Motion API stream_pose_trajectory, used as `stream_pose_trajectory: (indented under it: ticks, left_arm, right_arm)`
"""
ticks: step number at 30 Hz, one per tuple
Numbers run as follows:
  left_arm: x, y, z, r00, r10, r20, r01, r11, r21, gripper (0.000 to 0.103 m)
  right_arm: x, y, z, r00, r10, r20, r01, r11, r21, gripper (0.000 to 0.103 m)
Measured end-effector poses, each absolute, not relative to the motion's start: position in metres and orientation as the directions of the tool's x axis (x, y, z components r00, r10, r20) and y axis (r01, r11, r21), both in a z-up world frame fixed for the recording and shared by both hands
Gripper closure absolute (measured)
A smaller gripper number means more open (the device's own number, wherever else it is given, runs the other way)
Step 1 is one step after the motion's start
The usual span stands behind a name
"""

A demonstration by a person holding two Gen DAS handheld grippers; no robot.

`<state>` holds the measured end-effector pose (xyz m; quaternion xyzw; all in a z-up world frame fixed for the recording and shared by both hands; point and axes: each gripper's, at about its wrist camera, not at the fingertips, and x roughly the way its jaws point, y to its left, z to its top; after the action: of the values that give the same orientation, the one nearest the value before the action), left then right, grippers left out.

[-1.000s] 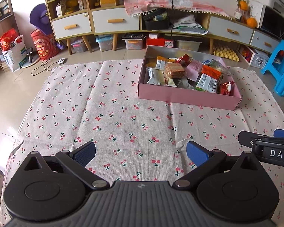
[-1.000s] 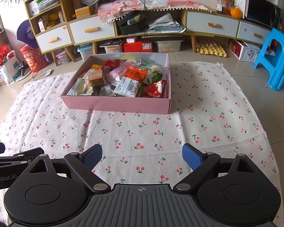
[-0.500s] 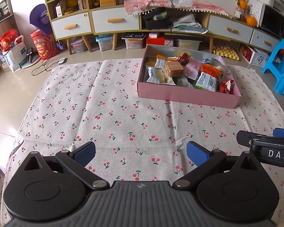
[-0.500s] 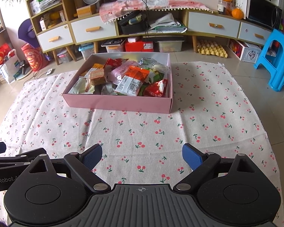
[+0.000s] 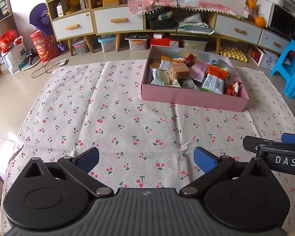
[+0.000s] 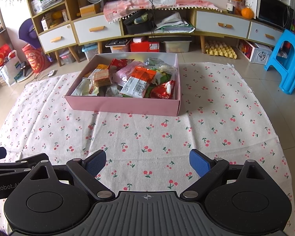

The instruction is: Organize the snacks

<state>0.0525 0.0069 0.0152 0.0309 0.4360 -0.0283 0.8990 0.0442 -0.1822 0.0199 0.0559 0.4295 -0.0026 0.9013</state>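
Observation:
A pink box (image 5: 194,100) (image 6: 123,106) full of several wrapped snacks stands on a cherry-print cloth (image 5: 118,122) (image 6: 147,137) spread on the floor. A brown cracker pack (image 5: 179,71) (image 6: 101,77), a white-and-orange packet (image 6: 136,85) and a red packet (image 6: 163,90) lie on top. My left gripper (image 5: 146,158) is open and empty, near the cloth's front edge, left of the box. My right gripper (image 6: 147,162) is open and empty, in front of the box. Each gripper shows at the edge of the other's view.
A long cabinet with drawers (image 6: 222,26) runs along the back wall, with storage bins (image 6: 143,45) under it. A blue plastic stool (image 6: 287,59) stands at the right. Red bags (image 5: 43,45) stand at the left. Bare cloth lies left and right of the box.
Both grippers have drawn back a little from the box, which now sits slightly farther away. Both stay open and empty.

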Motion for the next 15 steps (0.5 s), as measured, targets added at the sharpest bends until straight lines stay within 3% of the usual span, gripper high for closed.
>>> stream_pose_trajectory:
  ticks: [15]
  left_arm:
    - [0.0522,0.006,0.0154,0.615,-0.024,-0.788,0.08,0.996,0.033,0.0]
  right_arm:
    - [0.044,-0.1814,0.0189,0.626,0.043,-0.779,0.054,0.994,0.098,0.009]
